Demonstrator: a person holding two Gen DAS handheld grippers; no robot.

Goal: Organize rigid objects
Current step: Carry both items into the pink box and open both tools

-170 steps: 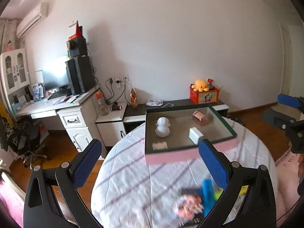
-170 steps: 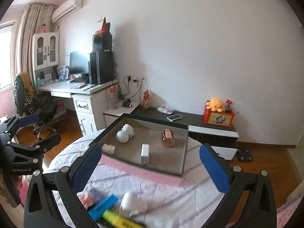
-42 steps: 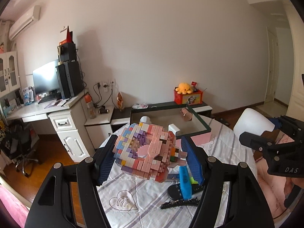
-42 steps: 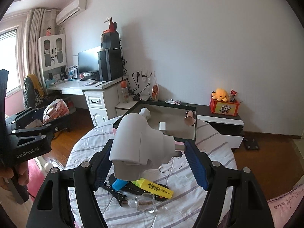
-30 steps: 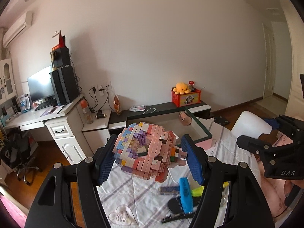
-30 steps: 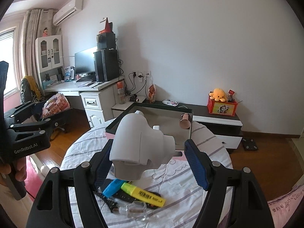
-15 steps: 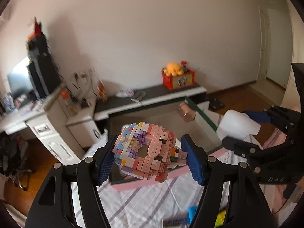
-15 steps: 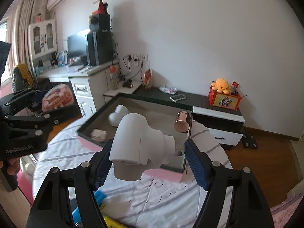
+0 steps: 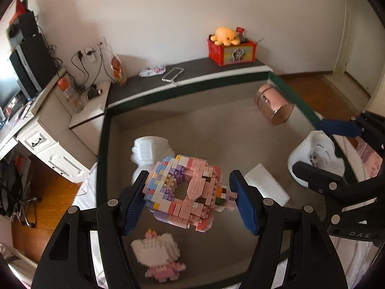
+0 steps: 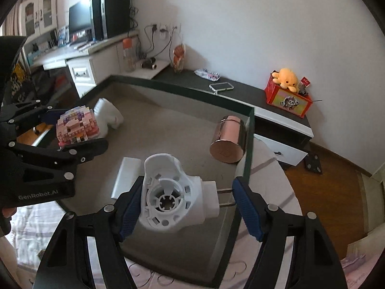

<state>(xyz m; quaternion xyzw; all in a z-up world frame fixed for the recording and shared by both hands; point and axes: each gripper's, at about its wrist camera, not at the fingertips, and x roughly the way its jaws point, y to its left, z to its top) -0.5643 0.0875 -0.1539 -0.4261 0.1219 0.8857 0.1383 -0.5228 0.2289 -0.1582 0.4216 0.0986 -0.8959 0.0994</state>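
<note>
Your left gripper (image 9: 189, 201) is closed around the pastel brick donut (image 9: 185, 189), its blue pads pressing the left and right flanks of the ring. You hold the donut above the near half of the dark-rimmed tray (image 9: 102, 144), not touching the floor of it. In the left wrist view, a white bottle-shaped piece (image 9: 149, 150) lies on the tray floor just behind the donut at about 11 o'clock. A small white and pink brick figure (image 9: 158, 256) lies below the donut at about 7 o'clock, close to the near rim. A flat white block (image 9: 267, 185) rests at about 3 o'clock from the donut, just beyond your right-hand pad. The copper cylinder (image 9: 274, 108) lies on its side in the far right corner at about 1 o'clock, near the rim; whether it touches the rim is unclear.

Your right gripper (image 10: 185, 206) is clamped on the white plug adapter (image 10: 173, 200), one pad against its round body, the other at the tips of its two metal prongs. You hold the adapter over the near right part of the tray, open socket face toward the camera. From it, the flat white block lies at about 10 o'clock and the copper cylinder at about 1 o'clock.
</note>
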